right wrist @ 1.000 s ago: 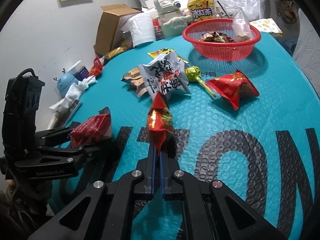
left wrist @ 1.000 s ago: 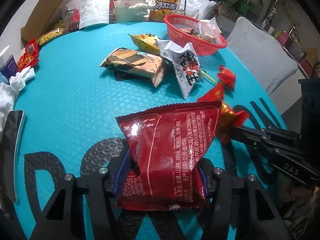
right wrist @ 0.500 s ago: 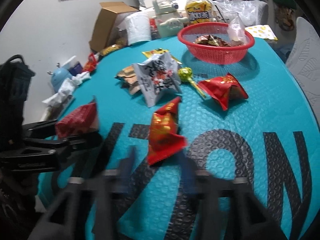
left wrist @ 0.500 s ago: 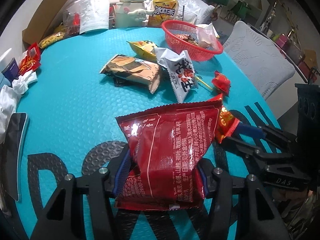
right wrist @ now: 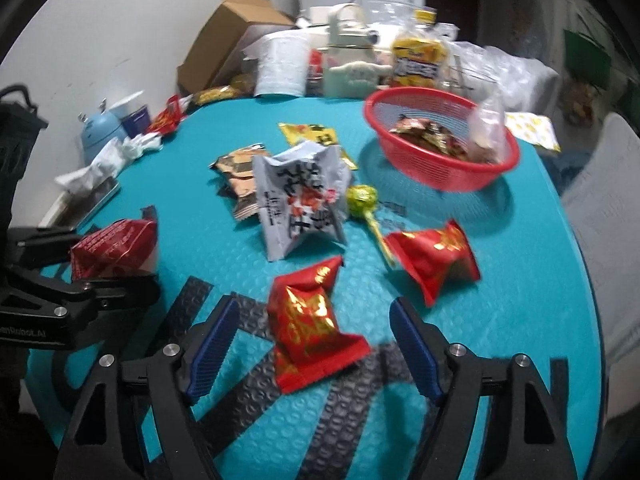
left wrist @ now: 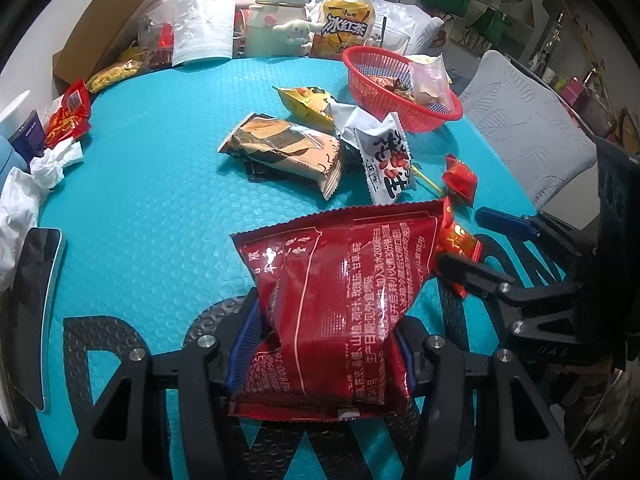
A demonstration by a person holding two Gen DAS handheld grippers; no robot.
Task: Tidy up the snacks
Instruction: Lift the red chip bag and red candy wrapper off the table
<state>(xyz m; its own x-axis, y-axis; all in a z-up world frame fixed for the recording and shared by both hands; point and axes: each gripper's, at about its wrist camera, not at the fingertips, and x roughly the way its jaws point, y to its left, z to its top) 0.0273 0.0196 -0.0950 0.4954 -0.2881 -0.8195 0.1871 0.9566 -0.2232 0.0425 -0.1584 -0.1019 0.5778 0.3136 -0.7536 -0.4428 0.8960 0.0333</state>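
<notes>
My left gripper (left wrist: 320, 344) is shut on a large dark red snack packet (left wrist: 340, 292), held just above the teal mat; it shows at the left of the right wrist view as the dark red packet (right wrist: 112, 248). My right gripper (right wrist: 312, 308) has its jaws opening. A small red-and-gold packet (right wrist: 312, 320) lies loose on the mat between them, with no pad touching it. The red basket (right wrist: 440, 168) stands at the far right with several snacks in it. A second red packet (right wrist: 432, 260), a green lollipop (right wrist: 362, 198), a white peanut packet (right wrist: 300, 200) and a brown packet (left wrist: 284, 148) lie mid-mat.
A yellow packet (left wrist: 308, 100) lies near the basket. A phone (left wrist: 36, 312) and crumpled tissue (left wrist: 52, 164) sit at the mat's left edge. A cardboard box (left wrist: 104, 20), kettle (left wrist: 276, 24) and tea bottle (left wrist: 348, 24) crowd the back. A white chair (left wrist: 528, 128) stands right.
My right gripper went from shut on the small red-and-gold packet to open. The packet now lies on the mat. The left gripper and its packet stayed put.
</notes>
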